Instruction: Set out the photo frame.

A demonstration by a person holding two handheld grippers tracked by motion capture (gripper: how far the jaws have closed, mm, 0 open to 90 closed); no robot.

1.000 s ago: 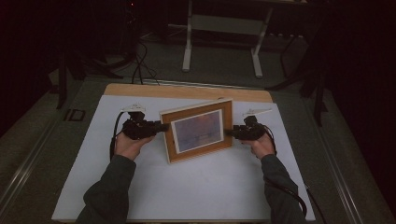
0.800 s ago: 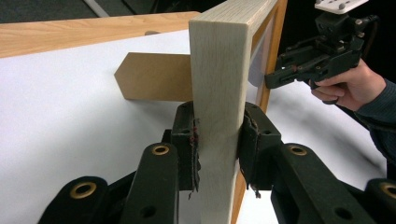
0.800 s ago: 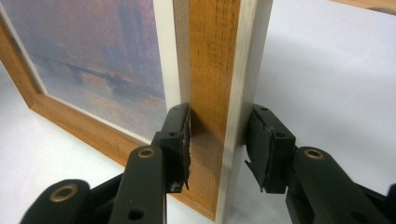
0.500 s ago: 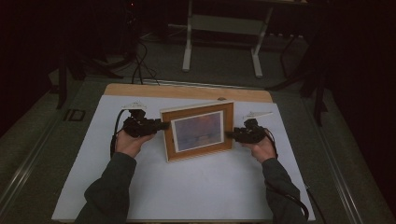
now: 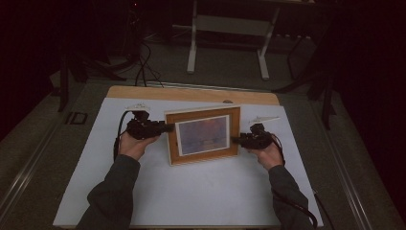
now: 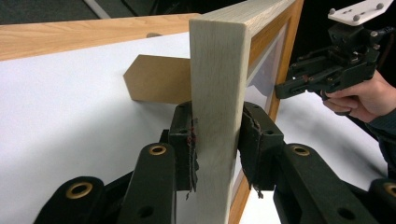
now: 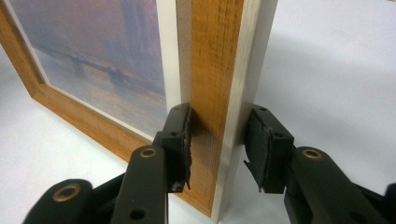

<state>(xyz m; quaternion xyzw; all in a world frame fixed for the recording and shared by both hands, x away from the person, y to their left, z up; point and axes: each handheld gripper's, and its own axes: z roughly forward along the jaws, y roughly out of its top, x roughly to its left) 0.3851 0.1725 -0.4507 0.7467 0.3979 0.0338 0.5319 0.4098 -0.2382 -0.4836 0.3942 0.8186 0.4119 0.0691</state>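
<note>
A wooden picture frame [image 5: 203,136] with a hazy purple print stands upright on the white board, propped by a back stand [image 6: 156,84]. My left gripper [image 5: 167,128] is at its left edge. In the left gripper view both pads of the left gripper [image 6: 217,140] press on the frame [image 6: 217,70], front and back. My right gripper [image 5: 235,140] is at the right edge. In the right gripper view the right gripper [image 7: 218,140] straddles the frame [image 7: 215,56]: one pad touches the front face, the other stands a sliver off the back. The right gripper [image 6: 280,88] also appears beyond the frame.
The white board [image 5: 191,191] covers most of the table, with a bare wooden strip [image 5: 191,93] along its far side. Beyond the table stand metal stand legs [image 5: 227,28], and cables [image 5: 143,67] lie on the dark floor.
The right gripper has slipped a little toward me along the frame's right edge. The frame now stands slightly squarer to me. The left gripper has kept its place.
</note>
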